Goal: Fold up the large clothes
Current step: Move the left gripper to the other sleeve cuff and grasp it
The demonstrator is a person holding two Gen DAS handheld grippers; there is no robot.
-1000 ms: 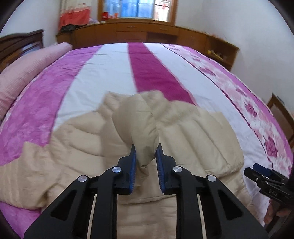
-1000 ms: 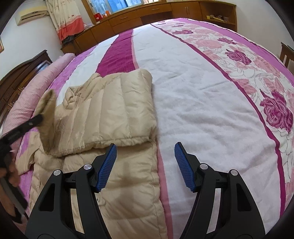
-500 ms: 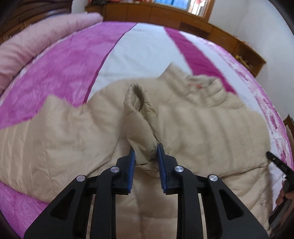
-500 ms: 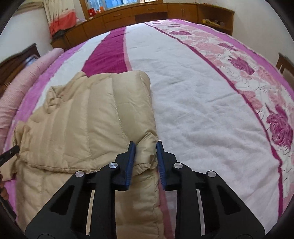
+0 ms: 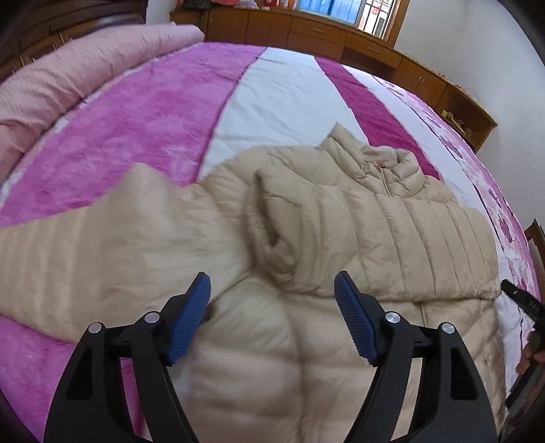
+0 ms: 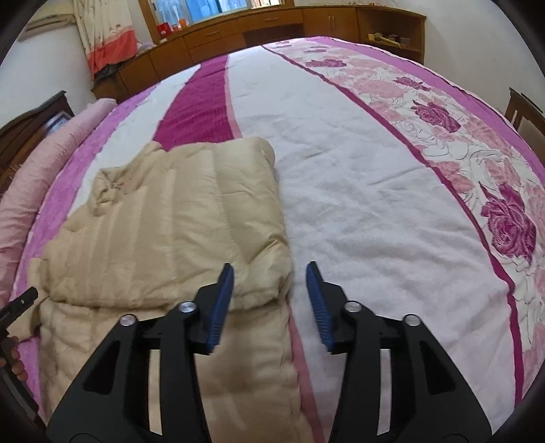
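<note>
A beige quilted down jacket (image 5: 340, 221) lies on the bed, its right part folded over the body; it also shows in the right wrist view (image 6: 163, 231). One sleeve (image 5: 85, 245) stretches out to the left. A sleeve cuff (image 5: 269, 235) lies loose on the jacket's middle. My left gripper (image 5: 272, 300) is open and empty just above the jacket, near that cuff. My right gripper (image 6: 270, 293) is open around the folded part's near right corner (image 6: 272, 283), holding nothing. The right gripper's tip shows at the left view's right edge (image 5: 524, 303).
The bed has a pink, magenta and white striped cover (image 6: 357, 204) with roses on the right. A pink bolster (image 5: 85, 78) lies along the left side. Wooden cabinets (image 6: 272, 24) and a window stand beyond the bed. A wooden chair (image 6: 524, 112) stands at the right.
My left gripper opened and dropped the sleeve cuff onto the jacket's middle. My right gripper, shut on the folded corner half a second ago, has opened and let it go.
</note>
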